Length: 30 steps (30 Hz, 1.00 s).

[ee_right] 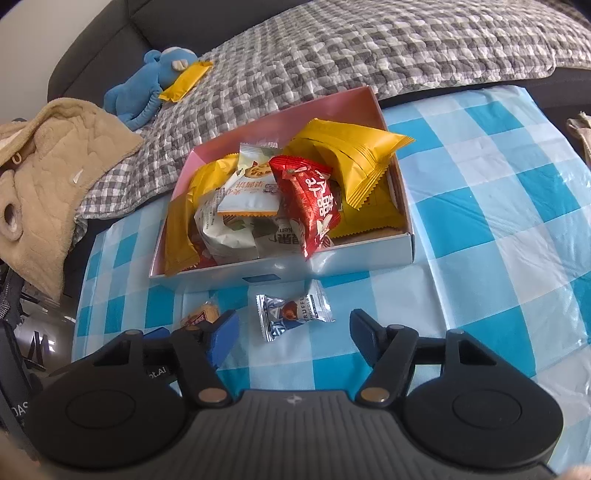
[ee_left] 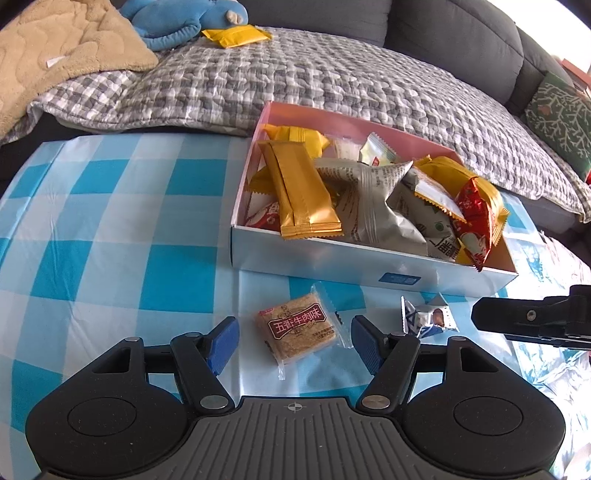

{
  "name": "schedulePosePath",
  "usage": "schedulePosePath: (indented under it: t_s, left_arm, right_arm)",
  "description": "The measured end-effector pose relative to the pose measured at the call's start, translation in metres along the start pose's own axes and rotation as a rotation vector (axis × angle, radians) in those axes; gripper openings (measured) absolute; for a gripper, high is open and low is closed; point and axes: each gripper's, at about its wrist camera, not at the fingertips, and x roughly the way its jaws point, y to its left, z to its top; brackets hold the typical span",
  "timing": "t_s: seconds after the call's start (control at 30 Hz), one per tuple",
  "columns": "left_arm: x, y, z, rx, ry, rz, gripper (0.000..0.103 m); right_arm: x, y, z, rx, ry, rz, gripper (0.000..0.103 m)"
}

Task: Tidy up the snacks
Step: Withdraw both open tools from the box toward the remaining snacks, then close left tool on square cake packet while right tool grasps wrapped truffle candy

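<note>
A white box (ee_left: 332, 258) with a pink inside stands on the blue checked tablecloth, heaped with yellow, red and grey snack packets. In front of it lies a clear-wrapped brown square snack (ee_left: 299, 330) with a red label. My left gripper (ee_left: 293, 343) is open, its blue pads either side of that snack and not touching it. A small silver truffle chocolate packet (ee_right: 291, 315) lies just past the tips of my right gripper (ee_right: 293, 338), which is open with nothing held. The same box (ee_right: 277, 269) sits behind the chocolate.
A yellow packet (ee_left: 236, 37) lies on the grey checked quilt of the sofa, next to a blue plush toy (ee_left: 177, 18). A tan blanket (ee_right: 55, 166) hangs over the sofa's left end. The tablecloth (ee_right: 498, 221) stretches right of the box.
</note>
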Motion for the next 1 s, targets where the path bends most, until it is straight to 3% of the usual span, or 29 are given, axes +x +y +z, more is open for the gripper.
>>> schedulePosePath:
  t_s: [0.2,0.23,0.27,0.37,1.0]
  left_arm:
    - [0.009,-0.005,-0.001,0.013,-0.010,0.046,0.064]
    - [0.009,-0.003,-0.001,0.001,-0.010,0.046,0.058]
    - [0.010,-0.001,0.000,-0.010,-0.006,0.044,0.045]
    - [0.009,0.007,0.002,-0.050,-0.004,0.033,0.039]
    - [-0.002,0.021,0.006,-0.120,0.003,0.028,0.037]
  right_arm:
    - [0.008,0.002,-0.001,-0.034,0.001,-0.008,0.061]
    - [0.010,0.003,-0.001,-0.047,-0.001,-0.011,0.061]
    - [0.012,0.005,-0.001,-0.061,-0.005,-0.016,0.061]
    - [0.021,0.005,-0.001,-0.080,-0.003,-0.025,0.061]
    - [0.050,0.028,-0.008,-0.312,-0.049,-0.101,0.061]
